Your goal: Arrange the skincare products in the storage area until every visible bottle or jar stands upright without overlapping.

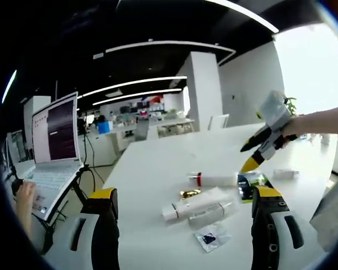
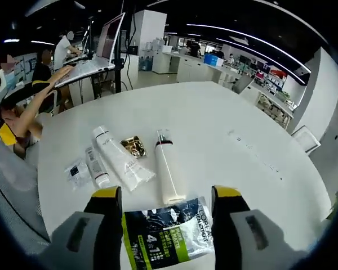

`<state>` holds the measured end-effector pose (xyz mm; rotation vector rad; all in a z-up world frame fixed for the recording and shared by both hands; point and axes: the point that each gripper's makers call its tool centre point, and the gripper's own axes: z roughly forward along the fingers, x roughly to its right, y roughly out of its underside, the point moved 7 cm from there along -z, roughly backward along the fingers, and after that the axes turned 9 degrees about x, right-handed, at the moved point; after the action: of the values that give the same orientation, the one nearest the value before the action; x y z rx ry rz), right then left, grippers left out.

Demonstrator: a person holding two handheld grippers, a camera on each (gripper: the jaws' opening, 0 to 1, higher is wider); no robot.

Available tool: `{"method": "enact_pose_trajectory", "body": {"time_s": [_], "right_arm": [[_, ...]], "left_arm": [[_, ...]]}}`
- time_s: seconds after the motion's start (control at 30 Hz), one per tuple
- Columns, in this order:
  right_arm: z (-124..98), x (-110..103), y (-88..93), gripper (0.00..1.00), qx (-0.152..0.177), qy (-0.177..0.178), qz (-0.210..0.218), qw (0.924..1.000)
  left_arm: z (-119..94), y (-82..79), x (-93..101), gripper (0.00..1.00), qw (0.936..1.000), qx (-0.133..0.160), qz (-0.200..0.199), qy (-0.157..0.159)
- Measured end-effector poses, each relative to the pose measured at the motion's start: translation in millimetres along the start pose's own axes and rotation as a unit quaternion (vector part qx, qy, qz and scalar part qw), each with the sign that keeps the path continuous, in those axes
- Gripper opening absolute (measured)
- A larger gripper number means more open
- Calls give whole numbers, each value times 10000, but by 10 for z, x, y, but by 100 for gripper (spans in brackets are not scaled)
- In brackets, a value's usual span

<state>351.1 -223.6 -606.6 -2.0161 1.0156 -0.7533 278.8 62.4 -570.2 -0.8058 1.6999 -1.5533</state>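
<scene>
1. The far half of the white table (image 2: 225, 121) lies bare, open for passing.
2. Near the front edge, a lying pump bottle (image 2: 168, 169), a white tube (image 2: 119, 157), a gold packet (image 2: 133, 146) and a dark sachet (image 2: 166, 233) crowd the surface.
3. A laptop (image 2: 98, 50) on a stand borders the table's side.

Open laptop (image 1: 55, 147) on stand, person's hand (image 1: 23, 198) at keyboard; white table (image 2: 214, 124).
</scene>
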Motion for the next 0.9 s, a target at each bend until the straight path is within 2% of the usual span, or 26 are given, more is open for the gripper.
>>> {"method": "enact_pose_trajectory", "body": {"time_s": [0.3,0.43,0.47,0.53,0.6,0.7,0.9], "right_arm": [[346,59,7,60,-457,-340,-23,9984],[469,57,73,59,-758,-450,266,9958],[521,73,67,58,-718,-468,214,9961],[569,60,74,57,-948,-559,223,9937],[632,67,49,56,-1007,-621,131,9929],[745,95,27,56,-1287,-701,-9,9892],[902,86,68,57,-1634,-880,-2,9826]], "left_arm": [[-15,33,-35,97,9999,-14,-78,-114],[-16,64,-32,97,9998,-21,-132,-130],[-17,72,-27,97,9998,-32,-137,-131],[-18,82,-22,97,9998,-48,-148,-128],[-13,87,-20,97,9998,-41,-153,-134],[-8,98,-21,97,9998,-54,-157,-137],[-18,88,-26,97,9998,-18,-115,-174]]}}
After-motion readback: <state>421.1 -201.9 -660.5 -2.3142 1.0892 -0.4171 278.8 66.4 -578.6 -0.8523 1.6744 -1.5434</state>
